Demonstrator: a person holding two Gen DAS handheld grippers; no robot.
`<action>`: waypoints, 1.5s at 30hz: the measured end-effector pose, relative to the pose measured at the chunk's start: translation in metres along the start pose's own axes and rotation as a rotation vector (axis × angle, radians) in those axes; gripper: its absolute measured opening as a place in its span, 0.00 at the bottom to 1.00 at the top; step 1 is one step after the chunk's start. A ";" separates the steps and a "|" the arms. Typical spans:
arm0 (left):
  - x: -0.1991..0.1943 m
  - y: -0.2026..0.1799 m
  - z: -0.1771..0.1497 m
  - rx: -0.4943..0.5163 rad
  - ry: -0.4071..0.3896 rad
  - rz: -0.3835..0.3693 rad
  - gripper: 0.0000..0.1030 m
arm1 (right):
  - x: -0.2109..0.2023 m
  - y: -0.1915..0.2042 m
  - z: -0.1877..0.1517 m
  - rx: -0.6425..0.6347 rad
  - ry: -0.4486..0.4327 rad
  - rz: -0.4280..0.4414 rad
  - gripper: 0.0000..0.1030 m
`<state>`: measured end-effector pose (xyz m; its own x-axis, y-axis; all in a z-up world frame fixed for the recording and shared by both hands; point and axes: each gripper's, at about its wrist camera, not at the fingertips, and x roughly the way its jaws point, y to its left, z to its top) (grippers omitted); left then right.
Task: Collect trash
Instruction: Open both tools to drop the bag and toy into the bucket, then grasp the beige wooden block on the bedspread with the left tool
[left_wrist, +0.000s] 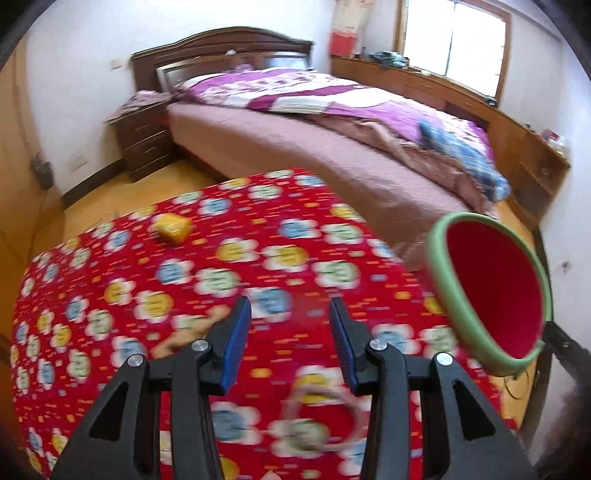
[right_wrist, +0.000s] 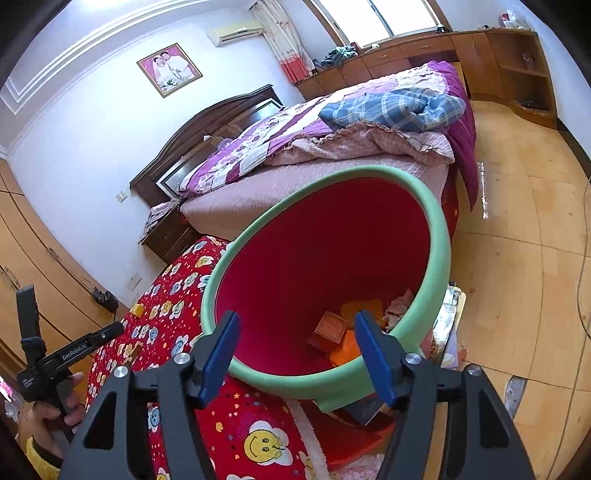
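Observation:
A bin with a green rim and red inside (right_wrist: 325, 236) stands at the right edge of the table with the red flowered cloth (left_wrist: 258, 240); it also shows in the left wrist view (left_wrist: 491, 295). Inside lie several pieces of trash: an orange-brown box (right_wrist: 328, 330), yellow scraps and pink paper. My right gripper (right_wrist: 295, 343) is open and empty just in front of the bin's rim. My left gripper (left_wrist: 290, 325) is open and empty above the cloth. A yellow box (left_wrist: 173, 227) lies far left on the table. A tan scrap (left_wrist: 192, 332) lies by the left fingers.
A pale ring-shaped wrapper (left_wrist: 321, 417) lies on the cloth under my left gripper. A bed (left_wrist: 332, 122) with a purple quilt stands behind the table. A dark nightstand (left_wrist: 144, 136) is at its left. Wooden floor (right_wrist: 517, 240) lies right of the bin.

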<state>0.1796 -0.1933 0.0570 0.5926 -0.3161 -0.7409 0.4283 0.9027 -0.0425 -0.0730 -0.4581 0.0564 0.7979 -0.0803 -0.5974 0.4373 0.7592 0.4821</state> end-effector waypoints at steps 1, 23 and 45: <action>0.001 0.009 0.000 -0.009 0.005 0.016 0.43 | 0.001 0.001 -0.001 0.000 0.003 -0.001 0.66; 0.053 0.077 -0.026 -0.036 0.136 0.080 0.37 | 0.012 0.019 -0.003 -0.034 0.037 -0.028 0.68; -0.007 0.160 -0.021 -0.237 0.034 0.098 0.09 | 0.031 0.151 0.009 -0.299 0.143 0.159 0.68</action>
<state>0.2297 -0.0400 0.0413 0.5982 -0.2171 -0.7714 0.1959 0.9730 -0.1220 0.0215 -0.3517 0.1169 0.7710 0.1287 -0.6237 0.1554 0.9117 0.3802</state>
